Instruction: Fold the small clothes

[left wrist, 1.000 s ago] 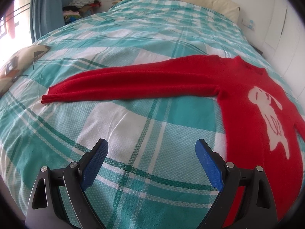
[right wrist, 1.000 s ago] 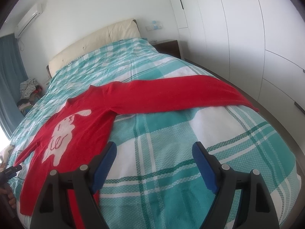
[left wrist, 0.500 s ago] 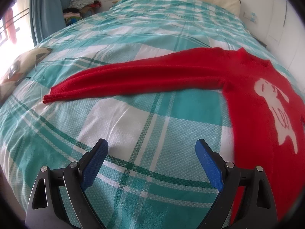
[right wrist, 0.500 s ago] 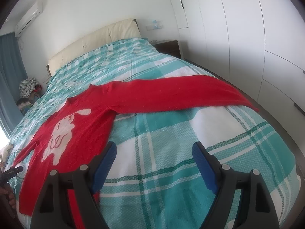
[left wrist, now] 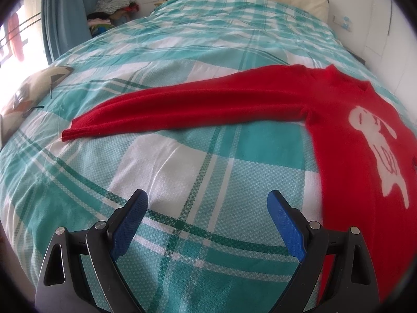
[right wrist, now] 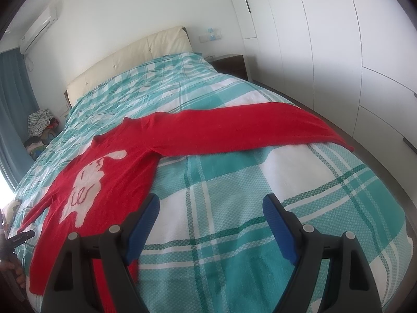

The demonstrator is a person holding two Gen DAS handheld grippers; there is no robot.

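Red knit sweater (left wrist: 346,161) with a white cartoon animal motif lies flat on the teal-and-white plaid bedspread (left wrist: 198,172), both sleeves spread out.

Left gripper (left wrist: 207,210) hovers over bare bedspread just beside the sweater's body, blue pads wide apart, nothing held; the sleeve (left wrist: 182,109) lies beyond it. Right gripper (right wrist: 211,212) likewise wide open and empty, near the sweater's hem, the other sleeve (right wrist: 247,130) reaching the bed edge. Cream padded headboard (right wrist: 125,60) beyond the sweater's collar. Heap of clothes (left wrist: 114,2) by the blue curtain (left wrist: 65,10), well away from the sweater. White wardrobe doors (right wrist: 338,52) past the right sleeve. Patterned cushion (left wrist: 28,91) beyond the left cuff.
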